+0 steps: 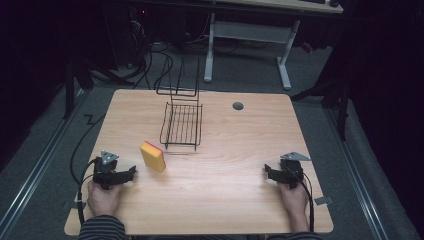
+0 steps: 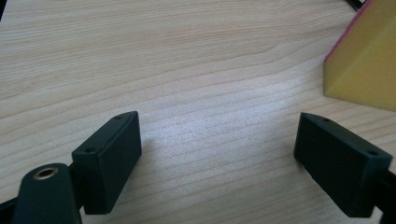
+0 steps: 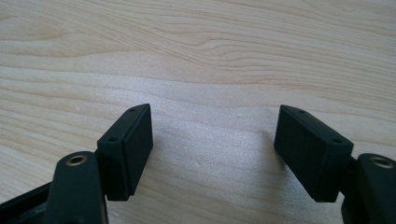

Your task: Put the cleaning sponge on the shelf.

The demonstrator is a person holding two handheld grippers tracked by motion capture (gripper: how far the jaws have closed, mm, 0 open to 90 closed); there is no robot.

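Observation:
A yellow sponge (image 1: 152, 156) with a pink-red face stands on edge on the wooden table (image 1: 225, 200), left of the middle. My left gripper (image 1: 131, 173) rests on the table just left of the sponge, held by a hand, its jaws pointing right and open with nothing between them. In the left gripper view the sponge (image 2: 366, 60) sits beyond the right jaw, apart from my left gripper (image 2: 219, 123). My right gripper (image 1: 268, 172) lies at the table's right side, jaws pointing left. In the right gripper view my right gripper (image 3: 215, 114) stands open over bare wood.
A black wire rack (image 1: 182, 122) with a tall wire back stands at the middle rear of the table. A round grey cable hole (image 1: 238, 106) lies to its right. Another desk's white legs (image 1: 285, 65) stand on the floor behind.

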